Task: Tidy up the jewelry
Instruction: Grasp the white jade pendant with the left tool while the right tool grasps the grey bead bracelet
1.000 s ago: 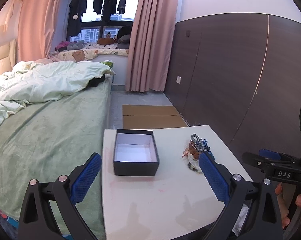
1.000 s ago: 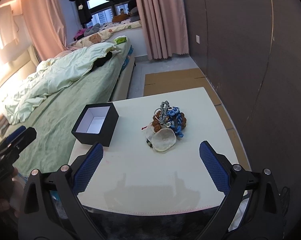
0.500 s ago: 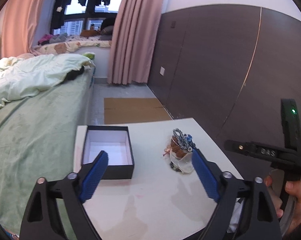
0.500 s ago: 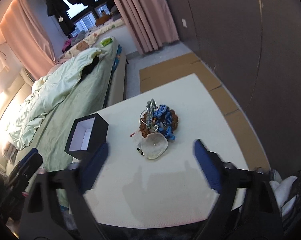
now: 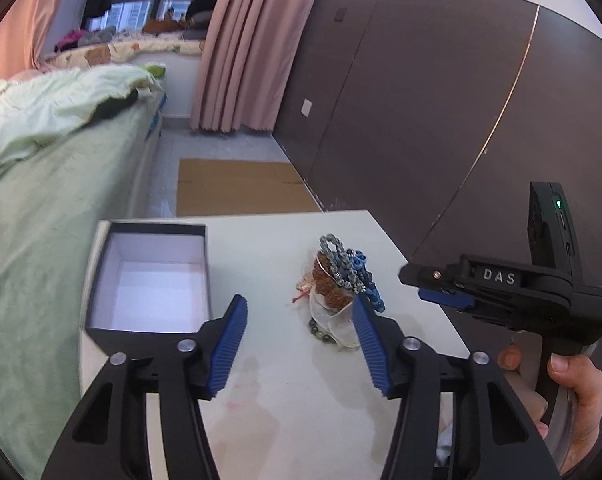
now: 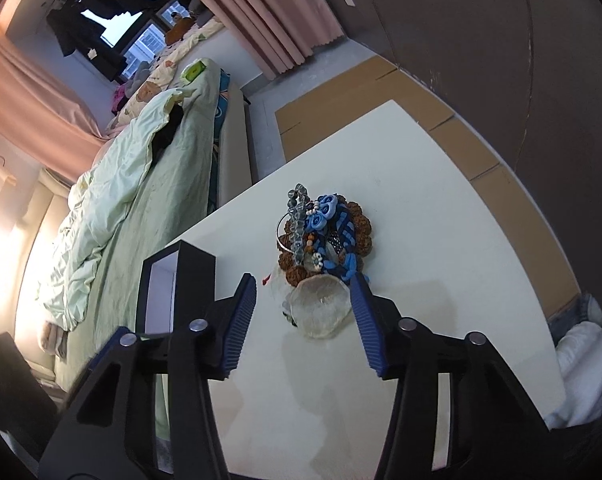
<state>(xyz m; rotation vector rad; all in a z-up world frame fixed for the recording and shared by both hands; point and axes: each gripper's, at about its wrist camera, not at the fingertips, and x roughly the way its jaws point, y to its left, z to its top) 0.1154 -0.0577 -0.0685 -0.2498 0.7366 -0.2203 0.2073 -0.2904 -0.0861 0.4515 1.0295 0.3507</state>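
A heap of jewelry (image 5: 339, 284) lies on the white table (image 5: 285, 392): grey, brown and blue bead bracelets on a clear pouch. It also shows in the right wrist view (image 6: 321, 248). An open black box with a white inside (image 5: 153, 280) stands to its left, also visible in the right wrist view (image 6: 169, 284). My left gripper (image 5: 301, 344) is open and empty, just short of the heap and the box. My right gripper (image 6: 303, 320) is open and empty, its fingers either side of the clear pouch (image 6: 321, 312). It also shows side-on in the left wrist view (image 5: 445, 286).
A bed with green covers (image 5: 41, 184) runs along the table's left. A dark panelled wall (image 5: 441, 100) stands to the right. Flat cardboard (image 5: 241, 188) lies on the floor beyond the table. White cloth (image 6: 581, 364) lies by the table's right edge.
Both grippers have moved forward and down toward the heap, and their jaws have narrowed but stay open. The right gripper has tilted. The box and jewelry have not moved.
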